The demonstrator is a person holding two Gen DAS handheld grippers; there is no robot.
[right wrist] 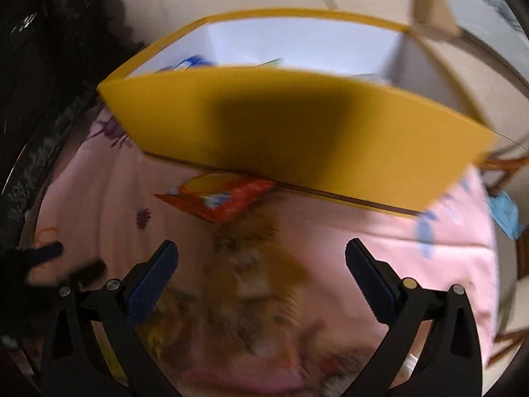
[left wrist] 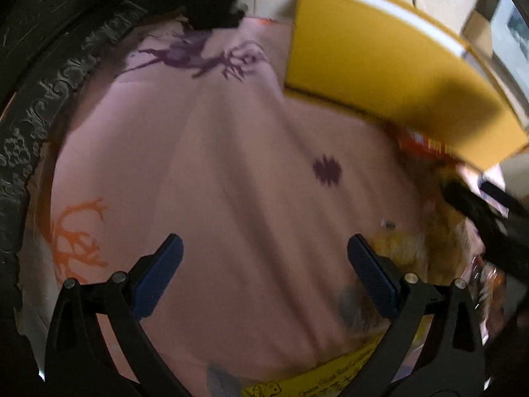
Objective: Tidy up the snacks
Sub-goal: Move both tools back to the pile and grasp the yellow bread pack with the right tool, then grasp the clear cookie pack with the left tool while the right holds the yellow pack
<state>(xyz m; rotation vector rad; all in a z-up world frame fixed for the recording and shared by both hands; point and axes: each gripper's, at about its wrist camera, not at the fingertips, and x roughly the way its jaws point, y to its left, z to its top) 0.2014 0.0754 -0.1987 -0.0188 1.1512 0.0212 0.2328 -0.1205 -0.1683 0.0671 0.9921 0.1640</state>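
Pink cloth [left wrist: 231, 172] printed with purple and orange branch shapes covered the surface under both grippers. The left gripper [left wrist: 264, 248] hovered over bare cloth with its blue-padded fingers [left wrist: 158, 274] spread wide apart, holding nothing. The right gripper [right wrist: 261, 254] also had its fingers [right wrist: 150, 284] spread wide and empty, hanging above blurred brown and yellow snack packets [right wrist: 251, 278] lying on the cloth. A yellow box [right wrist: 297, 129] with a white inside stood at the far edge of the cloth; blue and green packets [right wrist: 195, 61] showed inside it. A red and orange snack packet [right wrist: 221, 198] lay flat just in front of the box, touching its lower edge. Both views were motion-blurred.
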